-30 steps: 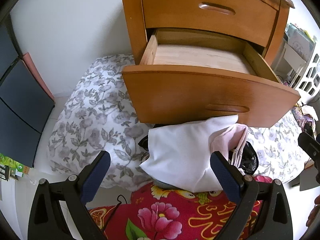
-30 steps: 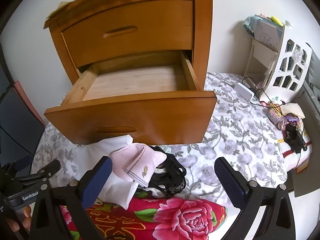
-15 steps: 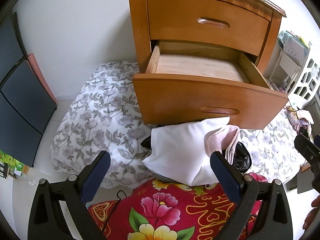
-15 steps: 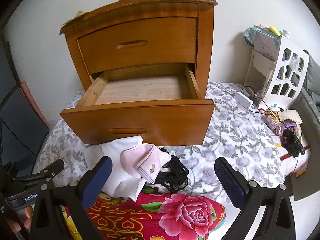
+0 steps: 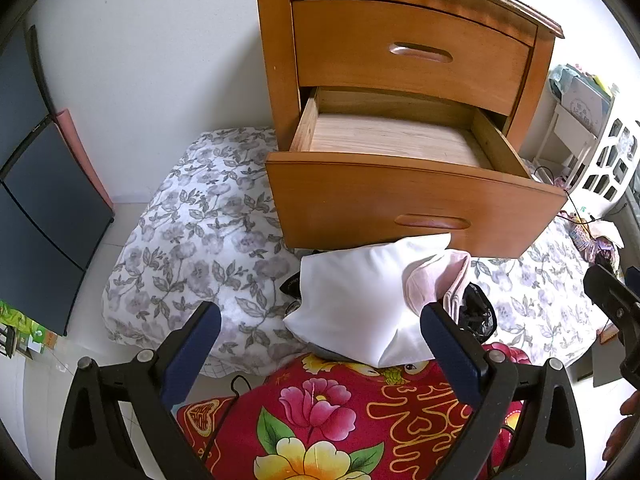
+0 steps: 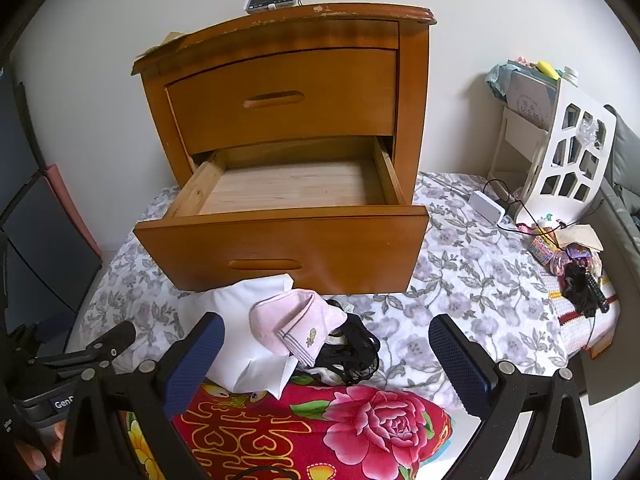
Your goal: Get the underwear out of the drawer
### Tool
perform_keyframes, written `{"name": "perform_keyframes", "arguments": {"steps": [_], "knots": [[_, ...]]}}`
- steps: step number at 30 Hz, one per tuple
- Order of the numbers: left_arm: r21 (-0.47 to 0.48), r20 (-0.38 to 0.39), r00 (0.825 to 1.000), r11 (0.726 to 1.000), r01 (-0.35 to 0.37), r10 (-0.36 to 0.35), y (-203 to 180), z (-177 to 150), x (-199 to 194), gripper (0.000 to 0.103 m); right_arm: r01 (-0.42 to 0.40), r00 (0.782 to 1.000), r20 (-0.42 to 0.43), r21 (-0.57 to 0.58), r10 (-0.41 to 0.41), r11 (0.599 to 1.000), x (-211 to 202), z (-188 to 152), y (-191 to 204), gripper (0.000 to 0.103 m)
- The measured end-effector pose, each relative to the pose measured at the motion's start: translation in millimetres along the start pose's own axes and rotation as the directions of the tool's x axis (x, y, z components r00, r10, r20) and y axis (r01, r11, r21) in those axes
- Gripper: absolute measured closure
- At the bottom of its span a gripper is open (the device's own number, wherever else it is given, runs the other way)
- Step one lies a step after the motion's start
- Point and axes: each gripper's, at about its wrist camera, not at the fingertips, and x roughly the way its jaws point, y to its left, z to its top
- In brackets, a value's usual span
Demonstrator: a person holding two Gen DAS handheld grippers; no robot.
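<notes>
Underwear pile (image 6: 316,336) lies before the pulled-out drawer (image 6: 288,248) (bare inside).

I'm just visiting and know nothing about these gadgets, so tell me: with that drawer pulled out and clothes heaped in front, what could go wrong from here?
Two risks, both guesses. The open lower wooden drawer juts over the pile, so either open gripper could bump its front when lifted. The pink folded underwear lies on a white folded cloth beside black lacy underwear; a careless brush might topple or snag them.
</notes>
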Motion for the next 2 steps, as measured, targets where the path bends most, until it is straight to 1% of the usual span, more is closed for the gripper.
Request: {"name": "perform_keyframes", "arguments": {"steps": [2], "knots": [[0.0, -0.001, 1.0, 1.0, 0.002, -0.002, -0.1, -0.1, -0.4, 0.003, 0.0, 1.0, 0.003, 0.0, 0.0, 1.0, -1.5, 0.2, 0.6, 0.0]]}}
